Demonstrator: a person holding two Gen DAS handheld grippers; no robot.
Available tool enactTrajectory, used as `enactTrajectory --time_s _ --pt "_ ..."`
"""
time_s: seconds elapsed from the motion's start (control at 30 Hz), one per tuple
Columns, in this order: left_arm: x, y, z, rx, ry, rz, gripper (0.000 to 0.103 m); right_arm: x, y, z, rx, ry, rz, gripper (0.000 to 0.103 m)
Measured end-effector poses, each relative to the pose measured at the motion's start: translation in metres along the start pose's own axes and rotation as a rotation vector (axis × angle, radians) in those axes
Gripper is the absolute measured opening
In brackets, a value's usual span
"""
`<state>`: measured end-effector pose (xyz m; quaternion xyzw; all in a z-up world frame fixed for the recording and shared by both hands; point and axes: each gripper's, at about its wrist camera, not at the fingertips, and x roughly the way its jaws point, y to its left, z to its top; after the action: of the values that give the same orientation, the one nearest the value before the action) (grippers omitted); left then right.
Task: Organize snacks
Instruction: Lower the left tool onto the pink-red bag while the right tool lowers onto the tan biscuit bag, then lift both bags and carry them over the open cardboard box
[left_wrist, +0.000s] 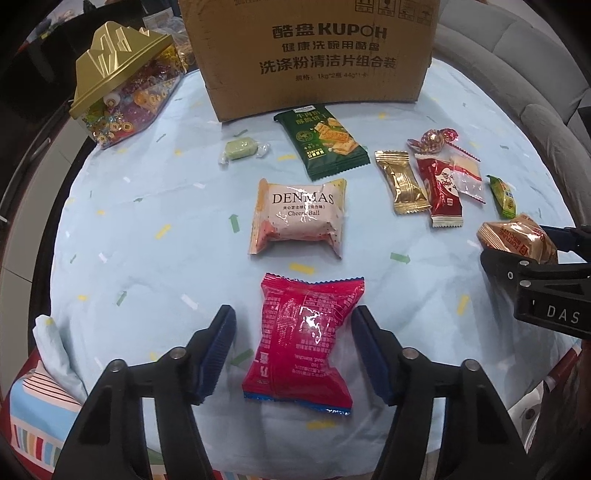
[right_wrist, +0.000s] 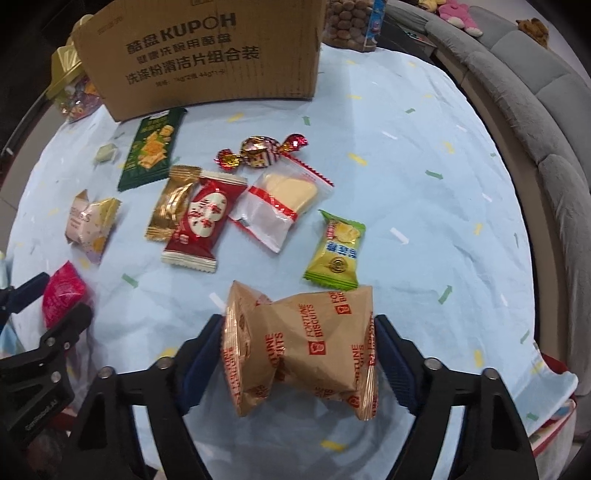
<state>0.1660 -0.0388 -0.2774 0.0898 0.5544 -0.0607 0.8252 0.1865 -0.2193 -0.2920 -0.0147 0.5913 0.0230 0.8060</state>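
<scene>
In the left wrist view, the left gripper (left_wrist: 293, 354) points down at a pale blue tablecloth (left_wrist: 147, 258) and straddles a red snack packet (left_wrist: 301, 339). The packet lies flat, its long axis running near to far, in line with the fingers. Both blue pads stand just beside its left and right edges with a sliver of cloth showing, so the jaws are partly open and not yet pressing. The cardboard box (left_wrist: 310, 55) stands at the far edge, straight beyond the packet. In the right wrist view, the right gripper (right_wrist: 301, 354) brackets a tan fortune biscuit packet (right_wrist: 299, 350), whose long axis runs left to right, across the jaws. The pads meet its crimped ends, so it looks gripped, though only lightly. The box (right_wrist: 203, 55) lies far and to the left of this gripper.
</scene>
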Motion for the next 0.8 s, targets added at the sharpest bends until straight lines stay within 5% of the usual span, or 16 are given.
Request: enactTrajectory --time_s 0.23,0.8 --pt "-0.003 -0.002 -0.003 0.004 -0.005 -0.015 0.039 -0.007 0.005 -0.005 -0.005 -0.015 0.031 0.056" --pt "-0.022 0.003 -0.005 -0.010 -0.046 -0.004 0.036 -0.028 0.011 -0.014 -0.012 -0.028 0.044 0.049"
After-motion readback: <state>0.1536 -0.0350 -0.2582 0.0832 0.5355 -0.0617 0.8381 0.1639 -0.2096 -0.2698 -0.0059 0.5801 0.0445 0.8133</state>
